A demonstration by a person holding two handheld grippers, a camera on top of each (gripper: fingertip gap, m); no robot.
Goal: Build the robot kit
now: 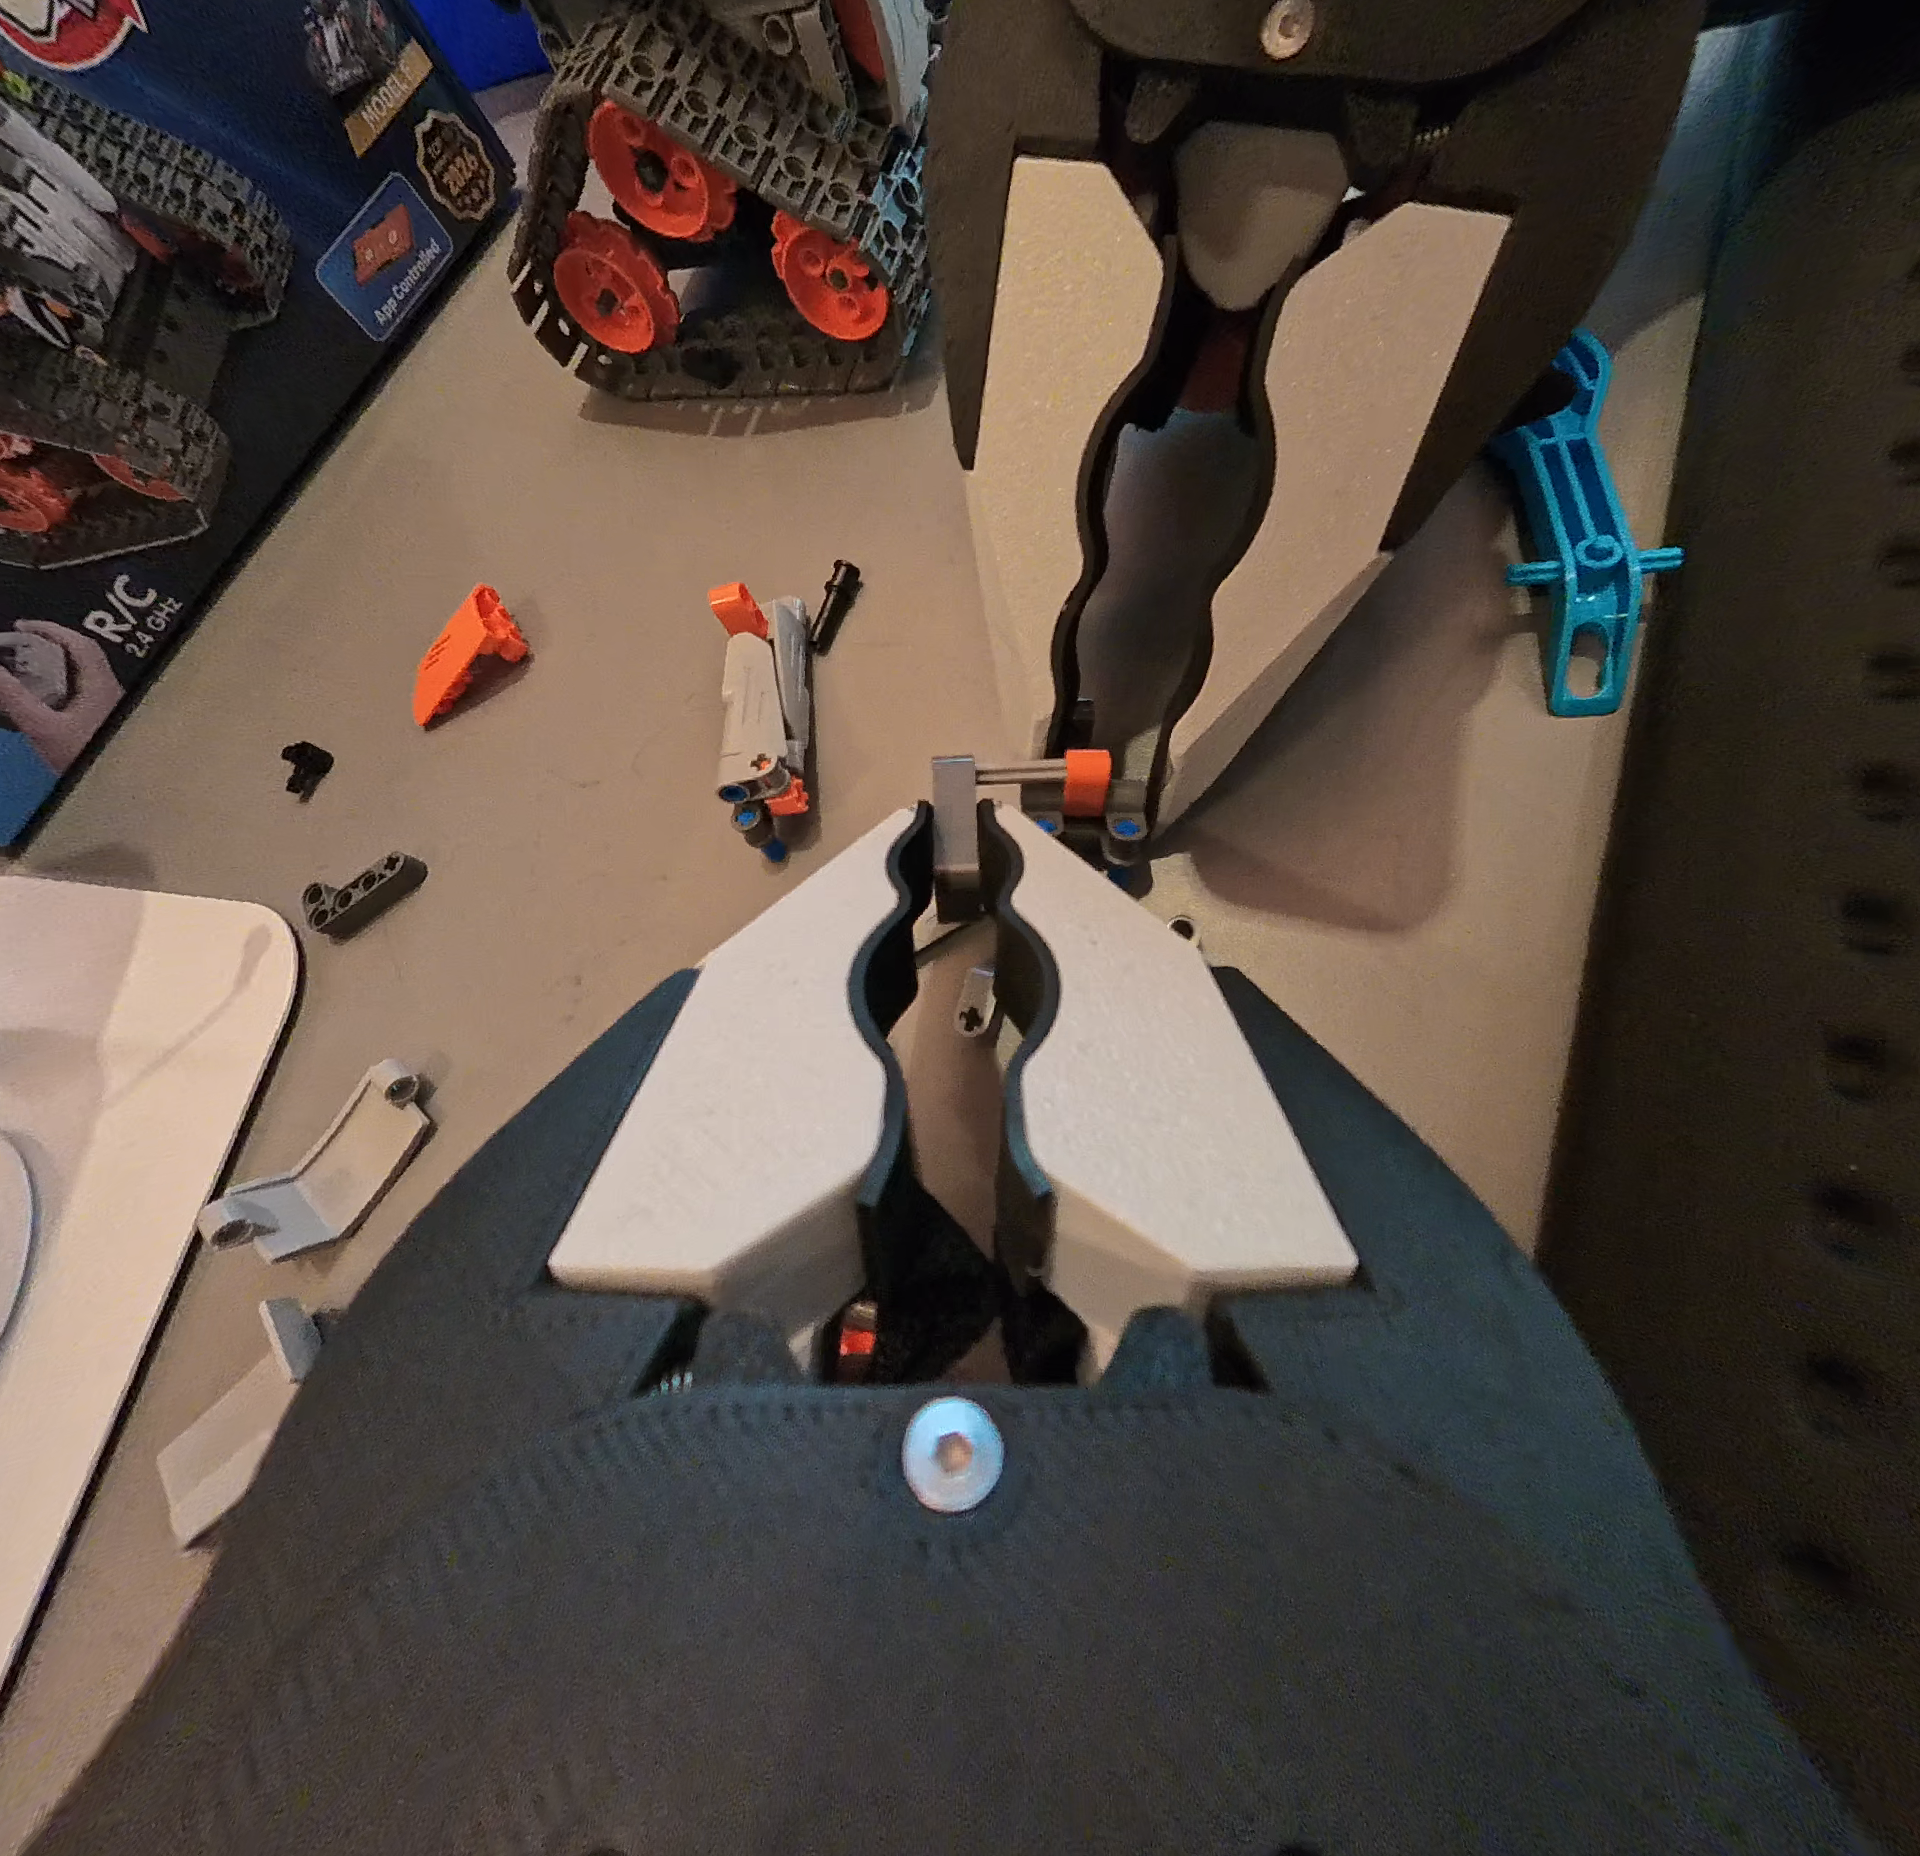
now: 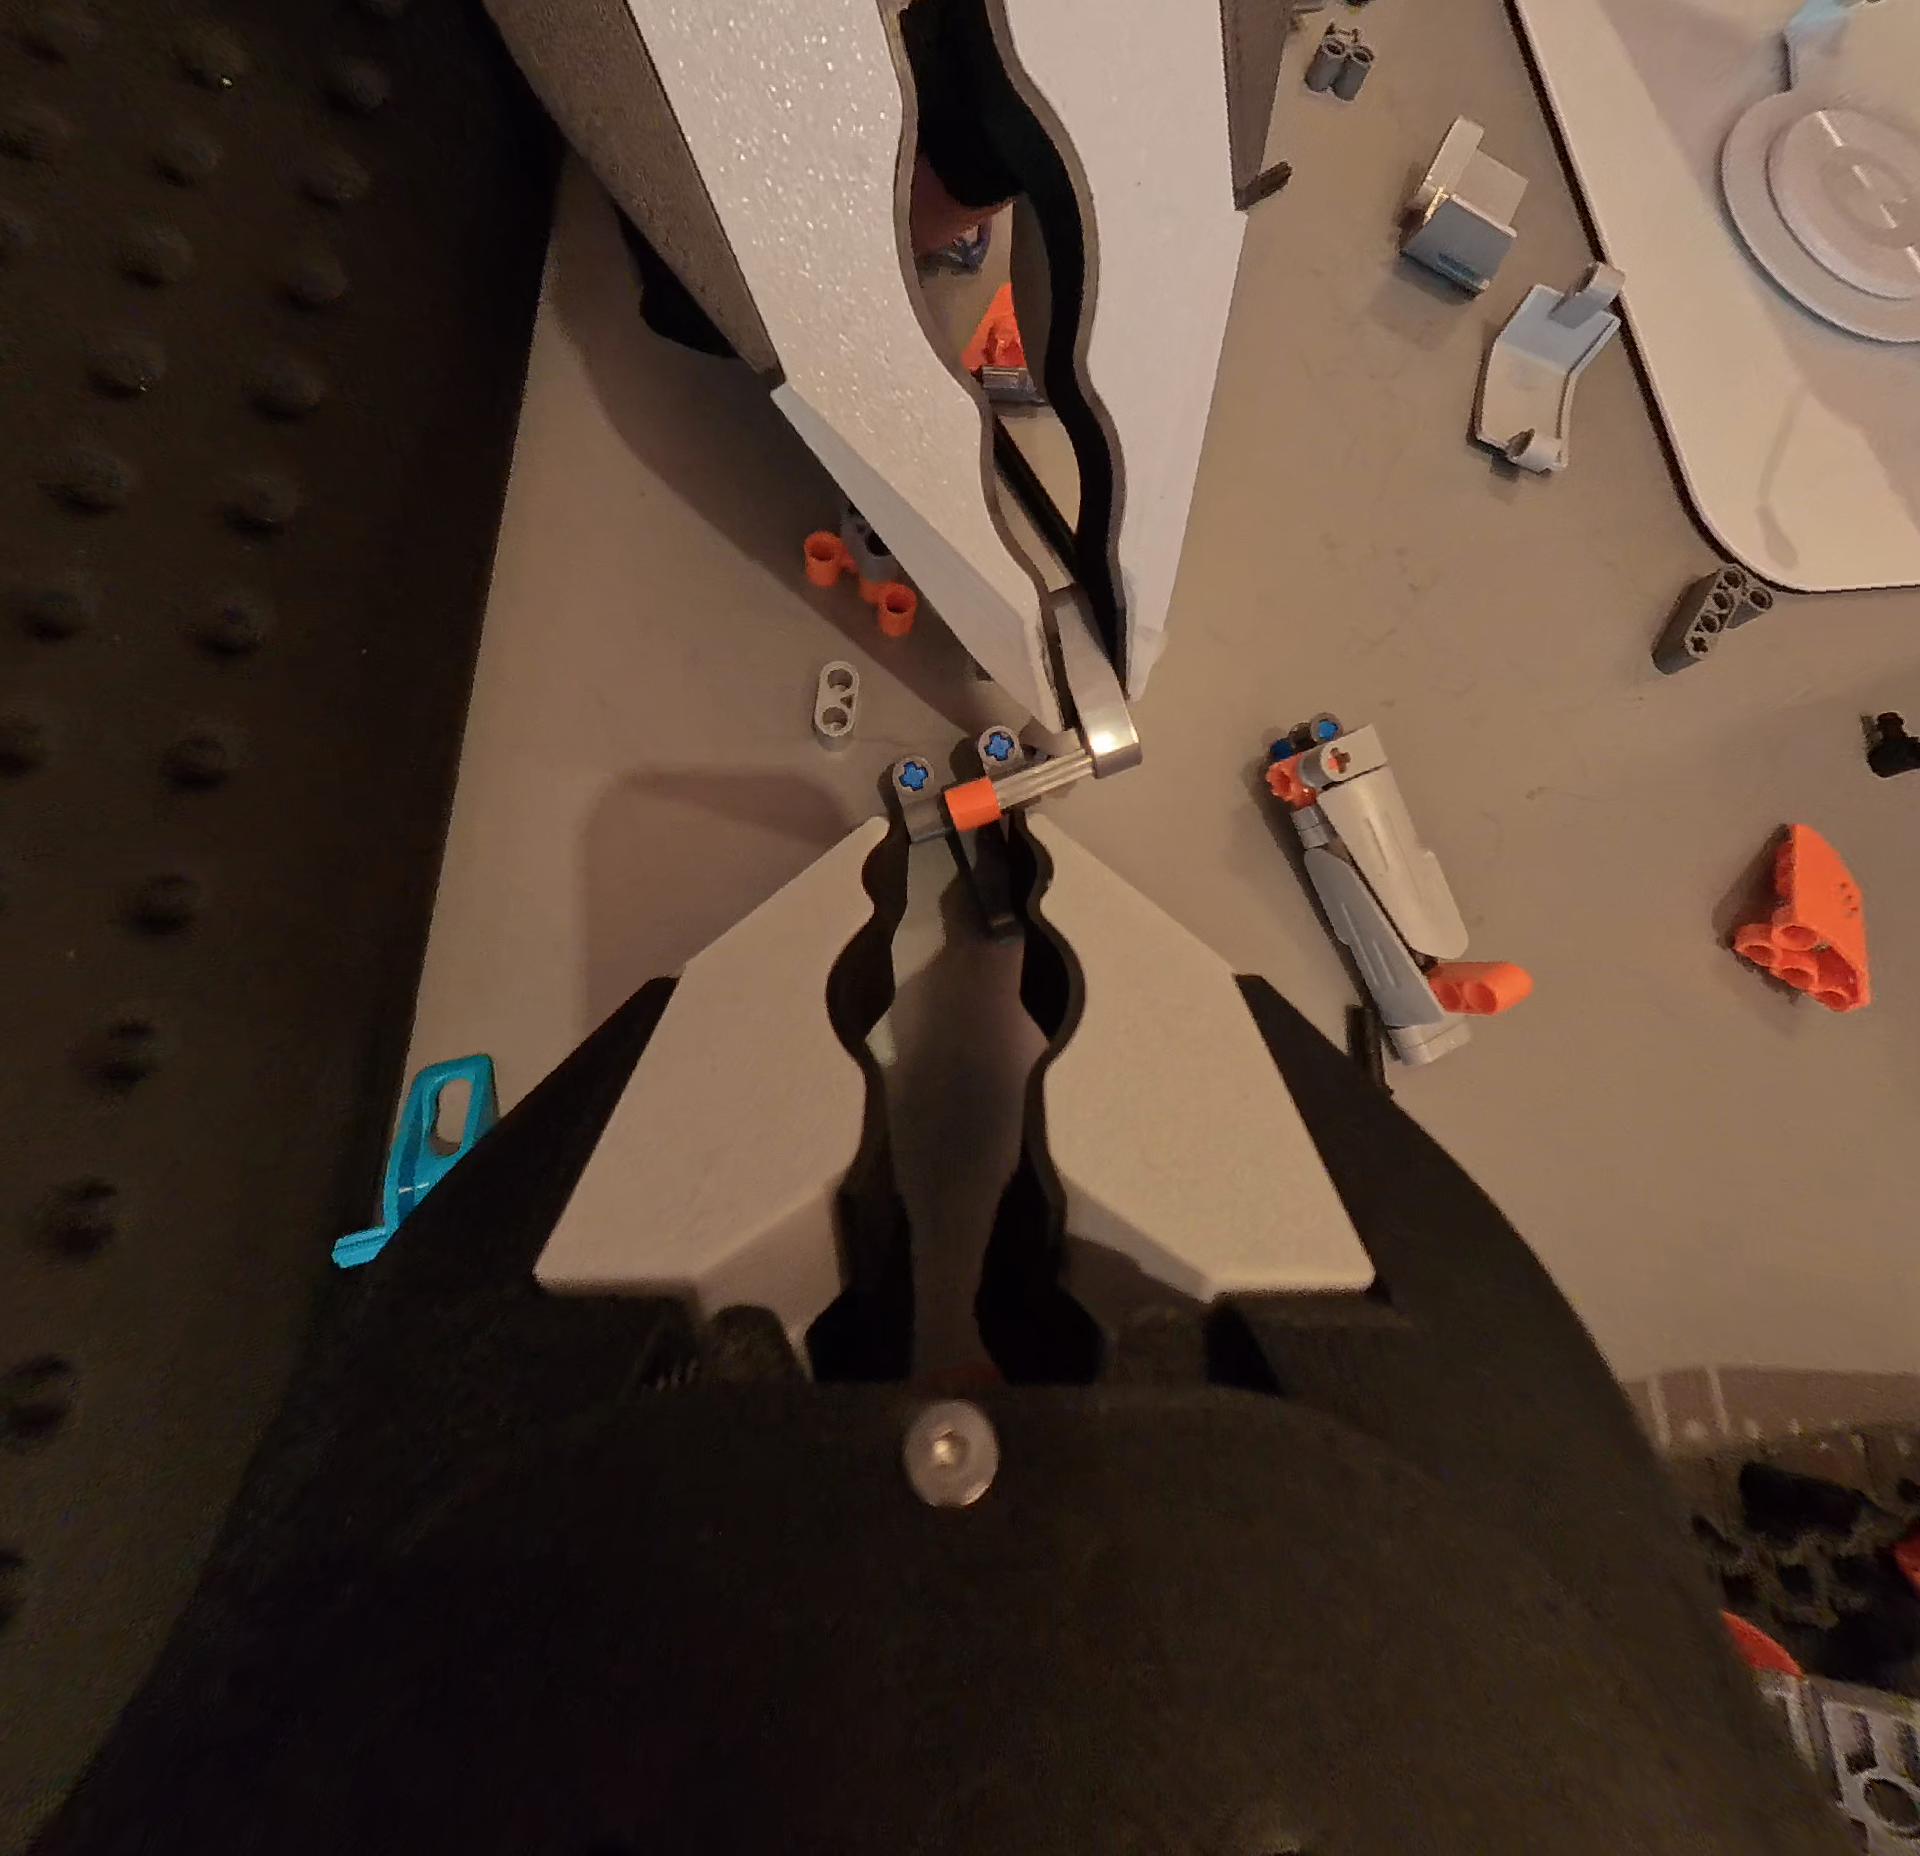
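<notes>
My left gripper (image 1: 958, 811) is shut on a grey beam (image 1: 953, 793) that stands up between its tips. A thin grey axle (image 2: 1039, 772) with an orange bush (image 1: 1086, 778) runs from that beam to a grey connector with blue pins (image 1: 1122, 830). My right gripper (image 2: 956, 830) is shut on that connector (image 2: 914, 778), with the orange bush (image 2: 971, 804) just above its tips. The two grippers face each other tip to tip just above the grey table: the right gripper (image 1: 1107, 767) comes in from the top of the left wrist view, the left gripper (image 2: 1091, 694) from the top of the right wrist view.
A tracked model with orange wheels (image 1: 717, 196) and its box (image 1: 208, 248) stand at the back left. An orange wedge (image 1: 468, 653), a grey-orange subassembly (image 1: 764, 705), a black pin (image 1: 836, 601), a dark beam (image 1: 364, 892), a grey curved panel (image 1: 322, 1172), a teal tool (image 1: 1579, 539), a white tray (image 1: 156, 1027) and a dark studded mat (image 1: 1787, 871) lie around. My left and right fingertips are right by each other. The left tips stand about 6 cm off the grey-orange subassembly (image 1: 764, 705). My right wrist view (image 2: 1378, 863) looks at it from another angle.
</notes>
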